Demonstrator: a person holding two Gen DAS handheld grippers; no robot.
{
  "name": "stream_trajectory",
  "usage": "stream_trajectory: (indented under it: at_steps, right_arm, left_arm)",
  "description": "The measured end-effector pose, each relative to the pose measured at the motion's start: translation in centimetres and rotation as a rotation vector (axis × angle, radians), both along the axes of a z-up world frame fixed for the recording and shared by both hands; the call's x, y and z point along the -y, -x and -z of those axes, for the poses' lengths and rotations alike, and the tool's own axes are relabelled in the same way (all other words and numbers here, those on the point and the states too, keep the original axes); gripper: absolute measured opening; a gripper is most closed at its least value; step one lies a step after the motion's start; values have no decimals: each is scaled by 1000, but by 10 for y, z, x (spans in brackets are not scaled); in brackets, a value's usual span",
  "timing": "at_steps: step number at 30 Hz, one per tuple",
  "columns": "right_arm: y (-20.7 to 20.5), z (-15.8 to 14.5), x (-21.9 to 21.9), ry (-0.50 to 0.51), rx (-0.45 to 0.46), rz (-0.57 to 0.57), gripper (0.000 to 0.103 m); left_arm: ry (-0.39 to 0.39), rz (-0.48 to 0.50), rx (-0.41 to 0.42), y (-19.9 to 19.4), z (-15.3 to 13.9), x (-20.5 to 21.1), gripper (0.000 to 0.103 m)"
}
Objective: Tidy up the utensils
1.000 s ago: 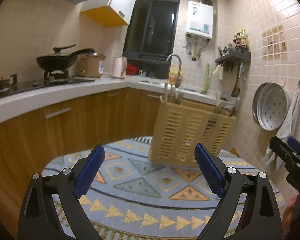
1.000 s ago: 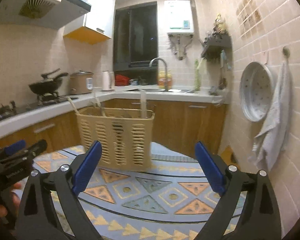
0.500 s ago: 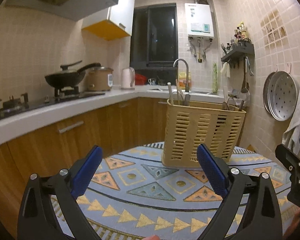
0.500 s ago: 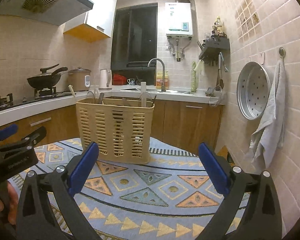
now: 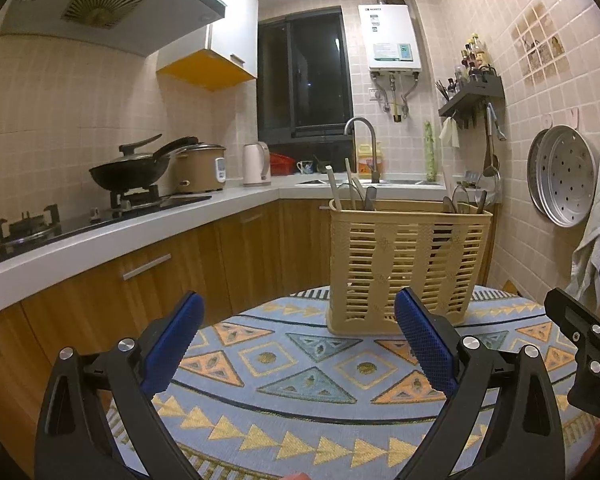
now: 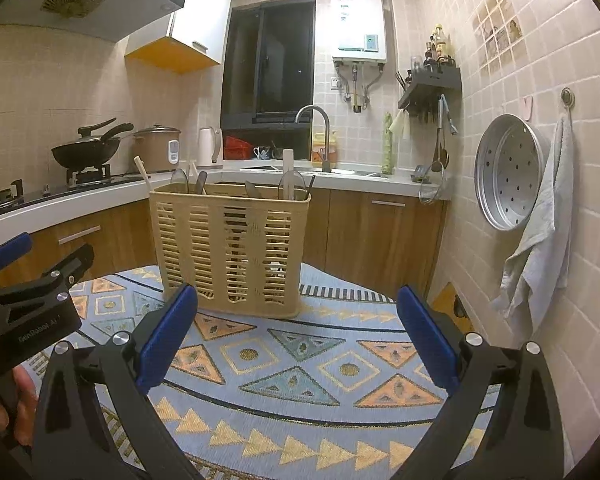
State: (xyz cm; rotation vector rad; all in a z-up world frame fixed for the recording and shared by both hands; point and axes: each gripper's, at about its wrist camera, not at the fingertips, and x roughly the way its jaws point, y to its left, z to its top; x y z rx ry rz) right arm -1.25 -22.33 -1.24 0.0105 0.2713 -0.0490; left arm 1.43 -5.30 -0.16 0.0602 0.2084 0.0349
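Observation:
A beige slotted utensil basket stands upright at the far side of a round table with a blue patterned cloth. Several utensil handles stick out of its top, some at the left end and some at the right end. The basket also shows in the right wrist view, with utensils poking above its rim. My left gripper is open and empty, in front of the basket. My right gripper is open and empty, also short of the basket.
A counter with a wok, rice cooker and kettle runs along the left. A sink and tap stand behind the basket. A steamer tray and a towel hang on the right wall.
Both grippers have pulled back and levelled out, so the basket looks smaller and upright. Both stay open and empty.

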Motion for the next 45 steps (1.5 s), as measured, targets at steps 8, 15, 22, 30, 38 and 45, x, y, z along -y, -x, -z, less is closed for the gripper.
stream_trajectory:
  at_steps: [8,15,22,30,38,45]
  right_arm:
    - [-3,2,-2,4,-17,1,95]
    - [-3,3,-1,3,-18,2,95]
    - [-2,2,-1,3,-17,3,95]
    - [-1,2,-1,2,-17,4,95]
    - [-2,2,0,-1,-19,5,95]
    - [-3,2,0,1,-24,9,95]
  left_arm:
    - [-11,4,-1,1,0,2,94]
    - [-23,2,2,3,0,4,95]
    - [-24,-2,1,3,0,4,95]
    - [-24,-2,-2,2,0,3,95]
    - [-29,-2,-11,1,0,3,95]
    - [-28,-8,-25,-1,1,2,95]
